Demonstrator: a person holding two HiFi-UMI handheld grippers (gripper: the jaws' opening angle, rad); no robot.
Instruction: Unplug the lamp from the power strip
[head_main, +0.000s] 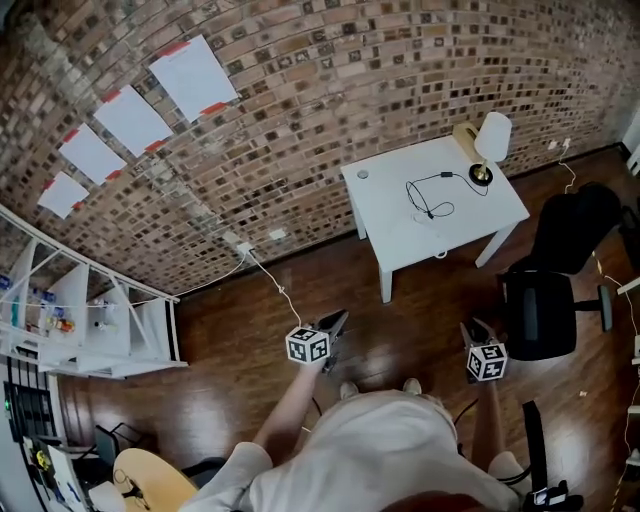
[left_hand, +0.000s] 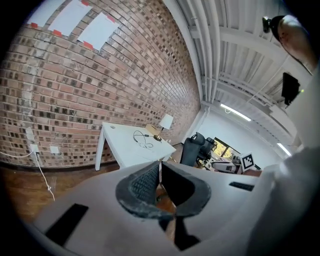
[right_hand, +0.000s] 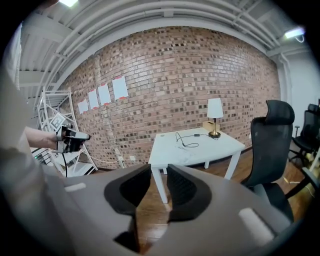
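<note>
A lamp (head_main: 490, 143) with a white shade and brass base stands at the far right corner of a white table (head_main: 400, 215). Its black cord (head_main: 430, 195) loops across the tabletop. I cannot make out a power strip. Both grippers hang over the wood floor, well short of the table. My left gripper (head_main: 335, 322) has its jaws nearly together with nothing between them. My right gripper (head_main: 472, 328) stands open and empty. The left gripper view shows the lamp (left_hand: 165, 122) and table (left_hand: 125, 147) beyond the left gripper (left_hand: 160, 167). Past the right gripper (right_hand: 159, 172), the right gripper view shows the lamp (right_hand: 215, 112) and cord (right_hand: 185, 140).
A black office chair (head_main: 550, 290) stands right of the table. A white cable (head_main: 275, 285) runs from a wall socket (head_main: 243, 247) on the brick wall across the floor. White shelving (head_main: 90, 320) sits at the left. Papers (head_main: 190, 75) are taped to the wall.
</note>
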